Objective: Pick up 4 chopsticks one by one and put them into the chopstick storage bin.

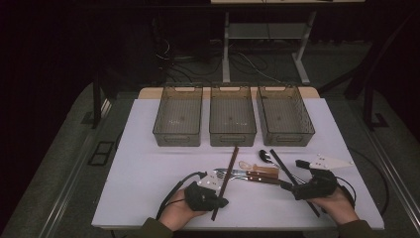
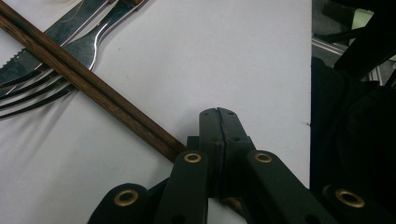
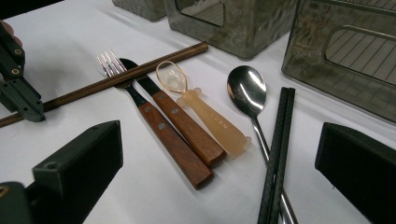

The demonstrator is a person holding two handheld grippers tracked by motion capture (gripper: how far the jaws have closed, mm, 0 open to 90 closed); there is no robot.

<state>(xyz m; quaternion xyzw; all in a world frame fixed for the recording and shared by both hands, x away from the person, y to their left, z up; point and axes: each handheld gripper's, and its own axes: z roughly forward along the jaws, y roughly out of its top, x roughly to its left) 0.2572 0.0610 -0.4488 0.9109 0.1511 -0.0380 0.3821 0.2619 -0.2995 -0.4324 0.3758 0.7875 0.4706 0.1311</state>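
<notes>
Left gripper [image 1: 224, 202], matte black, is sitting with its jaws pressed fully together, nothing between them, its tip lying just beside the brown wooden chopsticks [image 1: 225, 182], a long grained pair slanting across the white table [image 1: 148, 163] and over the steel fork [image 3: 112, 65]. Right gripper [image 1: 289, 174] is resting with its blocky jaws spread wide, empty, facing the wood-handled knife [image 3: 187, 123], translucent amber plastic spoon [image 3: 205, 114], polished metal spoon [image 3: 247, 88] and dark textured chopsticks [image 3: 278, 154]. Three smoky clear bins [image 1: 233, 116] are standing behind.
</notes>
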